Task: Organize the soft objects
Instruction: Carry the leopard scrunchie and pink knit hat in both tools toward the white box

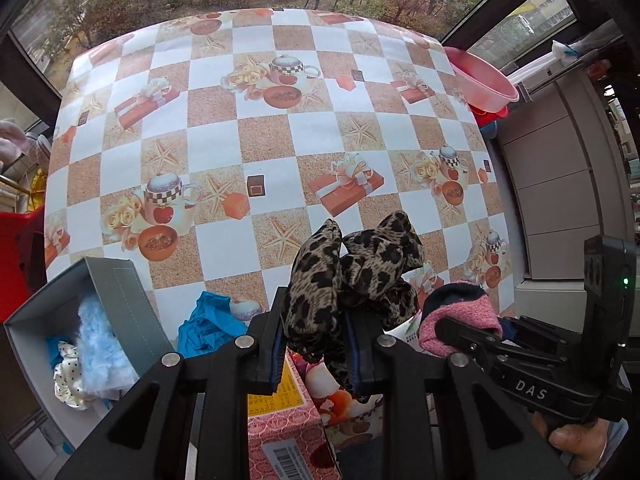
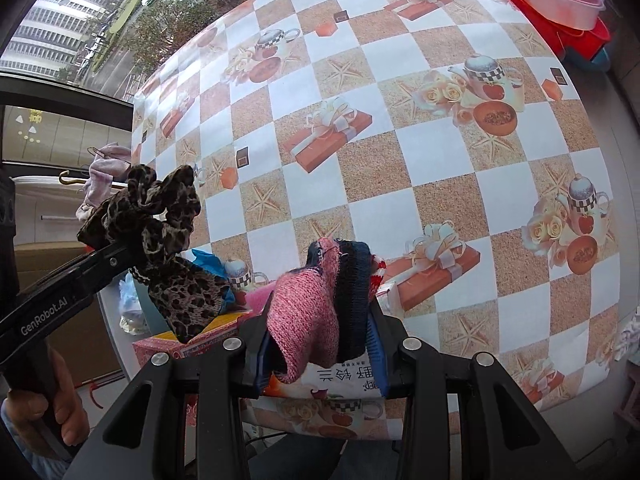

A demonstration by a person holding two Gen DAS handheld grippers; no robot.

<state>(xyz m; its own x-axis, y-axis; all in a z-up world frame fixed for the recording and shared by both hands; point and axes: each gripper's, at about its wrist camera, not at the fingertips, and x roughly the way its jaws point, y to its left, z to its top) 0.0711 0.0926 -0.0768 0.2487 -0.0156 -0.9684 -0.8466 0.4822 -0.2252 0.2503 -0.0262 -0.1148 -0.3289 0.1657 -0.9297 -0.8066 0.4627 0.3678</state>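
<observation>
My left gripper [image 1: 316,336] is shut on a leopard-print scrunchie [image 1: 352,272], held up above the table's near edge; the same scrunchie [image 2: 164,240] hangs at the left in the right wrist view. My right gripper [image 2: 320,344] is shut on a pink and navy knitted piece [image 2: 320,304], which also shows at the right in the left wrist view as a knitted bundle [image 1: 460,316]. A grey open box [image 1: 80,320] at the lower left holds a fluffy light-blue item [image 1: 96,344] and a white dotted scrunchie [image 1: 68,384]. A blue cloth [image 1: 212,320] lies on the table beside the box.
A checkered tablecloth [image 1: 264,136] printed with teapots and gifts covers the table. A pink patterned carton [image 1: 288,420] sits under my left gripper at the near edge. Pink and red basins [image 2: 560,4] stand beyond the far right corner. Windows lie behind the table.
</observation>
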